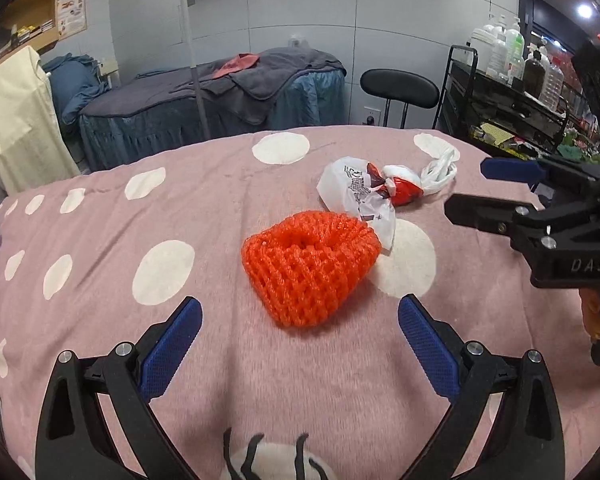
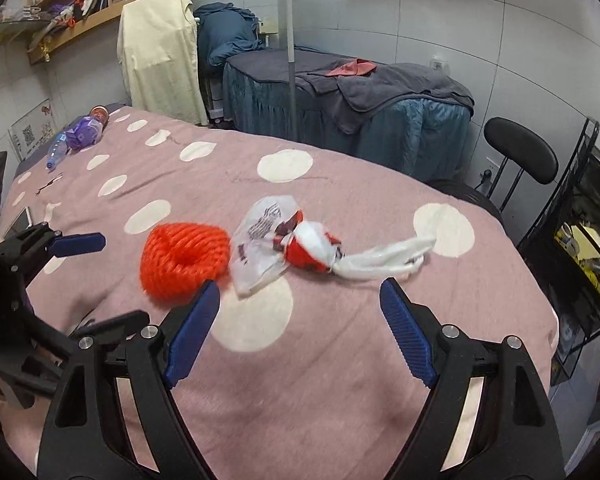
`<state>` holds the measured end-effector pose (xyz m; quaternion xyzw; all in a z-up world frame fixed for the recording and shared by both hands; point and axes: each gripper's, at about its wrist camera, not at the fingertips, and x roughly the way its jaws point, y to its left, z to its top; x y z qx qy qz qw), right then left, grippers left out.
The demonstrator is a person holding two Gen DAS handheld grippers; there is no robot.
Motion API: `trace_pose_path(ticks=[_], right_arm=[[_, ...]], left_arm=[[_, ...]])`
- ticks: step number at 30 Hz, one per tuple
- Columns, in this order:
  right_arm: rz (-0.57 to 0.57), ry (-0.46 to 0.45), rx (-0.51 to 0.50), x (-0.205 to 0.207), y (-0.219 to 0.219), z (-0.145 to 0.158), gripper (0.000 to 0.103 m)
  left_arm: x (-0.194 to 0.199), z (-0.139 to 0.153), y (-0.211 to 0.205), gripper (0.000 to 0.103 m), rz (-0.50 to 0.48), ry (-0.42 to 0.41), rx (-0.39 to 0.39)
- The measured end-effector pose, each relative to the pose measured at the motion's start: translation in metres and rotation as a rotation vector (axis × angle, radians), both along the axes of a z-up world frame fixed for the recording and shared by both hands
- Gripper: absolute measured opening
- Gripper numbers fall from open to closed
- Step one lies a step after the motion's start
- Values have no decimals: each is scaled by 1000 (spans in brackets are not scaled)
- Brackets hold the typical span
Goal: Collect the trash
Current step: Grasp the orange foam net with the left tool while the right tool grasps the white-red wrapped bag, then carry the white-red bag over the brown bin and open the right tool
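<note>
Orange foam fruit netting (image 1: 310,266) lies loose on the pink dotted bed cover (image 1: 100,208), about midway across the bed and toward its far edge, with its open mouth turned up. Touching it on the side toward the bed's far right corner is a knotted white plastic bag (image 1: 364,190); something red shows through the plastic, contents otherwise hidden, and its twisted handles trail toward that corner. Left gripper (image 1: 300,320) sits low over the cover just short of the netting, jaws wide apart and straddling its width, holding nothing; judged as lined up for a straight push-in and pinch. Right gripper (image 2: 298,300) is likewise spread and empty, aimed at the bag's knotted middle, so each hand seems assigned its own piece. Both items are soft and light; the netting should crush easily, the bag may slide on the fleece. At the bed's far left corner, seen from the right wrist, a purple wrapper with a clear bottle (image 2: 74,140) rests well apart from the pair, possibly more trash. No bin or collecting container is in view, so the drop-off cannot be told.
</note>
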<state>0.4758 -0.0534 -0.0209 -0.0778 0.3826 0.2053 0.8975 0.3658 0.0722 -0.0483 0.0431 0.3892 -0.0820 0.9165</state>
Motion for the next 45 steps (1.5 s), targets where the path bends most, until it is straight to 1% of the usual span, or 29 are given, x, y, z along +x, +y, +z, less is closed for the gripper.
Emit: trace_pose_path(ticks=[1, 3, 4, 5, 6, 7, 8, 9, 10, 11, 12, 14, 19, 22, 28, 32, 41, 45], right_arm=[[-2, 6, 2, 12, 2, -2, 82], [3, 28, 0, 31, 7, -7, 81], [5, 39, -4, 40, 11, -11, 80], [1, 53, -11, 50, 14, -17, 77], [-1, 67, -18, 56, 17, -22, 70], [-1, 90, -24, 61, 19, -28, 60], [1, 126, -26, 66, 21, -36, 53], [-2, 151, -34, 67, 22, -42, 45], [-12, 154, -44, 66, 23, -45, 41], [-18, 134, -40, 63, 22, -45, 37], [-17, 134, -32, 60, 22, -45, 32], [-25, 135, -5, 53, 19, -41, 29], [-33, 109, 32, 24, 8, -25, 28], [-34, 92, 48, -1, -1, -13, 28], [-22, 18, 75, -62, -22, 17, 28], [-26, -16, 93, -104, -41, 32, 28], [-60, -34, 156, -177, -82, 42, 28], [-88, -53, 153, -207, -101, 41, 28]], left_arm=[[6, -2, -1, 97, 2, 8, -1], [15, -4, -2, 90, 3, 18, -14], [18, -6, -3, 84, 5, 24, -20], [21, -7, -3, 73, 9, 29, -25], [23, -8, -2, 68, 15, 36, -30], [24, -10, -2, 59, 23, 44, -36], [24, -11, -1, 51, 30, 47, -42], [22, -11, -1, 46, 37, 40, -41], [19, -10, -1, 38, 39, 31, -40], [16, -8, -1, 32, 40, 19, -40], [14, -7, -2, 29, 40, 13, -40], [9, -4, -3, 24, 39, 1, -39], [-13, 11, -4, 22, 35, -36, -69], [-32, 23, -7, 22, 26, -77, -68], [-83, 43, -13, 22, -1, -149, -76], [-115, 48, -16, 22, -5, -175, -110], [-168, 54, -31, 22, -23, -204, -121], [-183, 55, -40, 22, -33, -213, -129]])
